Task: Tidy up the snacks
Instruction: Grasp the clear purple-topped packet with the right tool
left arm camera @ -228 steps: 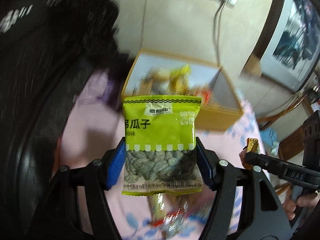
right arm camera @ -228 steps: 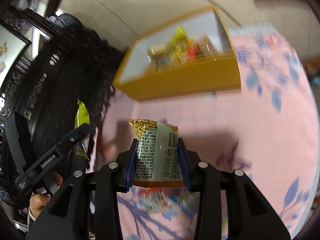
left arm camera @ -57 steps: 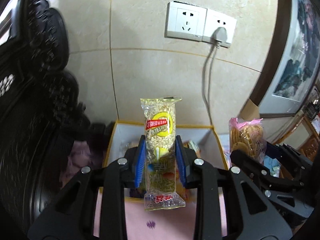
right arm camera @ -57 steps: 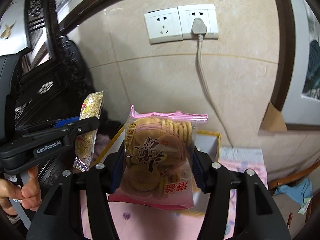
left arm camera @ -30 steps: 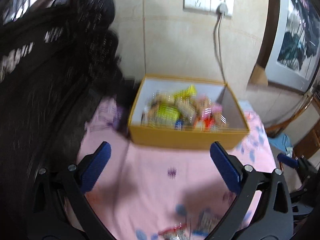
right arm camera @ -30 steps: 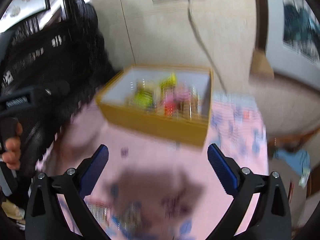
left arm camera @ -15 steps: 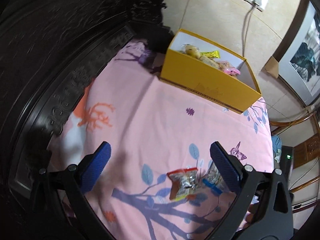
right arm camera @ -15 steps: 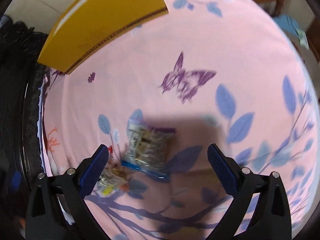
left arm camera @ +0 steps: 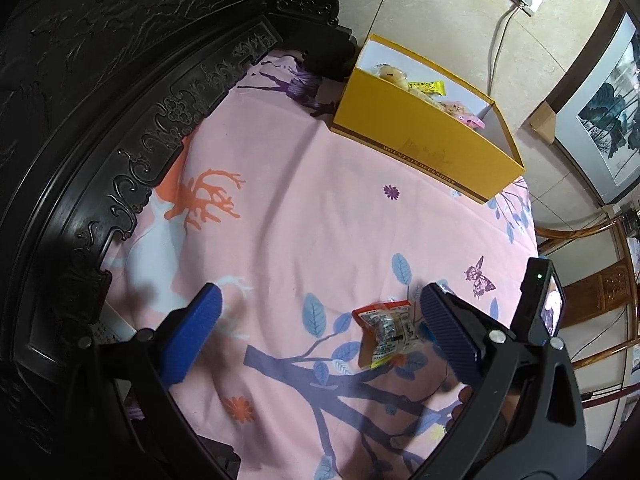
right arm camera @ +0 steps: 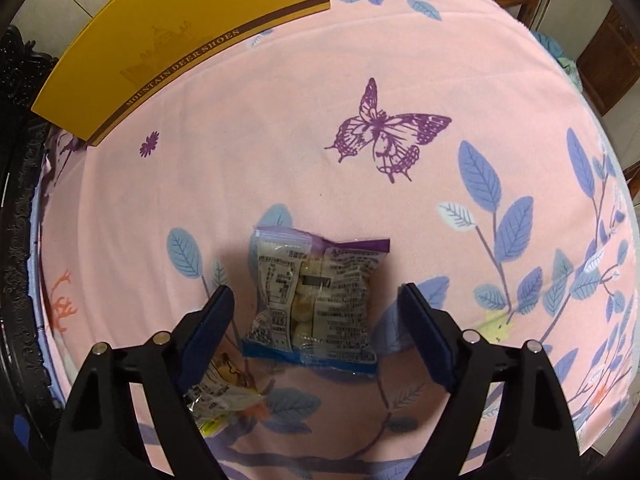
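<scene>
On the pink floral cloth (right arm camera: 280, 160) over the surface, the right claw (right arm camera: 320, 320) hangs over a blue-edged snack packet (right arm camera: 316, 300), its jaws closing, pads not yet touching it. The left claw (left arm camera: 320, 320) gapes wide and empty beside a red snack packet (left arm camera: 384, 332). The yellow box (left arm camera: 420, 148) of snacks stands at the surface's far edge.

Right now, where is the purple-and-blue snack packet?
In the right wrist view the purple-and-blue snack packet lies flat on the pink tablecloth, between the closing, not yet touching jaws of the right gripper, below the butterfly print.
</scene>
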`<state>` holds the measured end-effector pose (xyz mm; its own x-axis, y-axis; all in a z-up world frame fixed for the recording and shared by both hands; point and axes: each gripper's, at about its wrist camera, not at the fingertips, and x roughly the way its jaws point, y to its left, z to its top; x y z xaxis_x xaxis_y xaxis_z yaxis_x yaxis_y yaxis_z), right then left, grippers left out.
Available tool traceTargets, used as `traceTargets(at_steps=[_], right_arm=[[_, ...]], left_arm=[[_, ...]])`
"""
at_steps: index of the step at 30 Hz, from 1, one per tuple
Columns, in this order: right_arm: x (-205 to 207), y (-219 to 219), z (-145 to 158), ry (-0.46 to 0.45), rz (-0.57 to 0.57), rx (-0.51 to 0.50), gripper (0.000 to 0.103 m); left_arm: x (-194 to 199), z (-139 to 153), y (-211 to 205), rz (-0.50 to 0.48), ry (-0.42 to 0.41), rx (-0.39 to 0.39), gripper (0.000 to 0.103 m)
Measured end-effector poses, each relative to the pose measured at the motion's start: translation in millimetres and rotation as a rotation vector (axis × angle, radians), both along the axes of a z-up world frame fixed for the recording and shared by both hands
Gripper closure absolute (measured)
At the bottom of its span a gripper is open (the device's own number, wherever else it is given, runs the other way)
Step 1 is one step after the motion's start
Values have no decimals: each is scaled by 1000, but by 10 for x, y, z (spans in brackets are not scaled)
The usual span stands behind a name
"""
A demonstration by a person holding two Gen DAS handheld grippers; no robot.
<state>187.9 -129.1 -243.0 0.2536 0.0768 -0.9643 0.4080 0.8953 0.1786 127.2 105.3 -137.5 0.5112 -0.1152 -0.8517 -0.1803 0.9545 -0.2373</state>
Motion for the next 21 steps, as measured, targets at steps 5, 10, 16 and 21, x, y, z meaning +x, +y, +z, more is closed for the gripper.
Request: traceTargets(at_steps=[5, 10, 16, 21], right_arm=[[6, 146, -36, 3, 60, -83, 29], [-63, 255, -31, -5, 105, -153, 47], [-151, 356, 7, -41, 226, -171, 57], [-261, 142, 78, -57, 240, -138, 57]], left_arm=[[6, -21, 36, 11, 7, -11, 2], [-20, -29, 55, 37, 6, -25, 2], [-65, -51, 10, 46, 16, -31, 2], [-75, -176, -156, 28, 55, -31, 2]])
